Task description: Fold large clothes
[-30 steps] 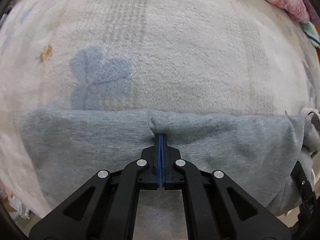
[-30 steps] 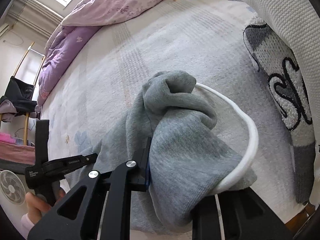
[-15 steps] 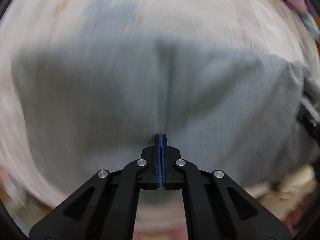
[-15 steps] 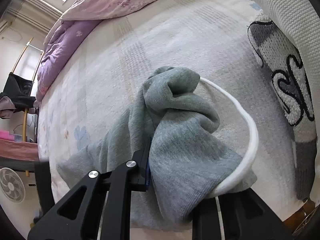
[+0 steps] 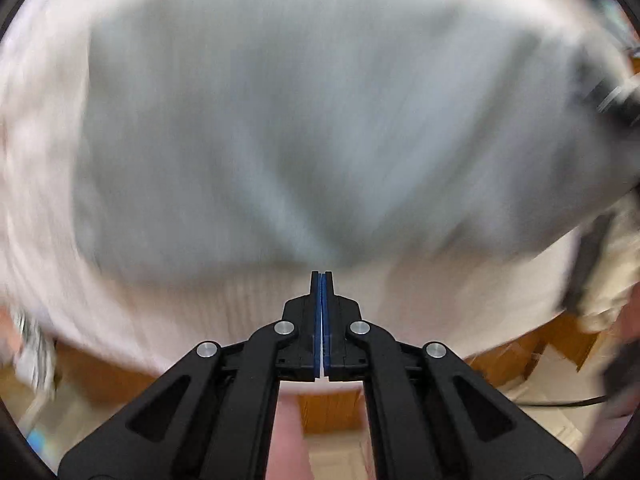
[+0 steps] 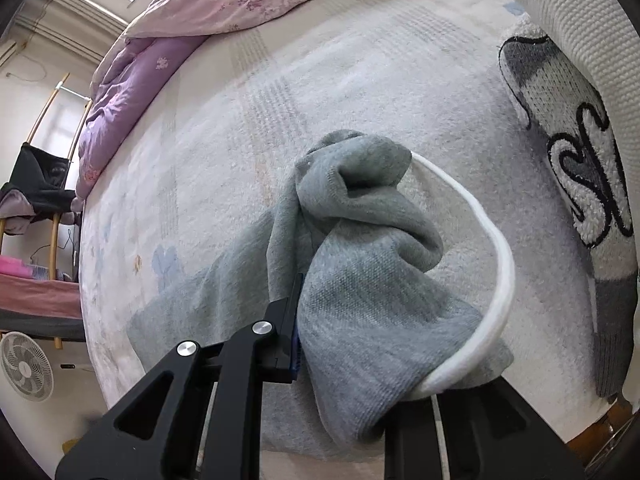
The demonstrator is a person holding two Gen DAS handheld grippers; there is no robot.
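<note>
A grey sweatshirt (image 5: 304, 128) lies spread on the pale bed cover (image 5: 36, 184); the left wrist view is motion-blurred. My left gripper (image 5: 322, 276) is shut, its tips at the garment's near edge; whether cloth is pinched between them I cannot tell. My right gripper (image 6: 316, 320) is shut on a bunched grey part of the sweatshirt (image 6: 360, 280), which drapes over the fingers and hides the right one. A white drawstring (image 6: 496, 256) loops out from the bunch.
A pink and purple quilt (image 6: 208, 16) lies at the far side of the bed. A white knitted garment with a grey patch (image 6: 576, 152) lies at the right. A fan (image 6: 24, 364) and a chair with dark clothes (image 6: 40, 188) stand beside the bed. The wooden bed edge (image 5: 520, 356) shows below.
My left gripper has pulled back fast toward the bed's near edge; the sweatshirt now fills the view ahead of its tips. The right gripper keeps its hold and has hardly moved.
</note>
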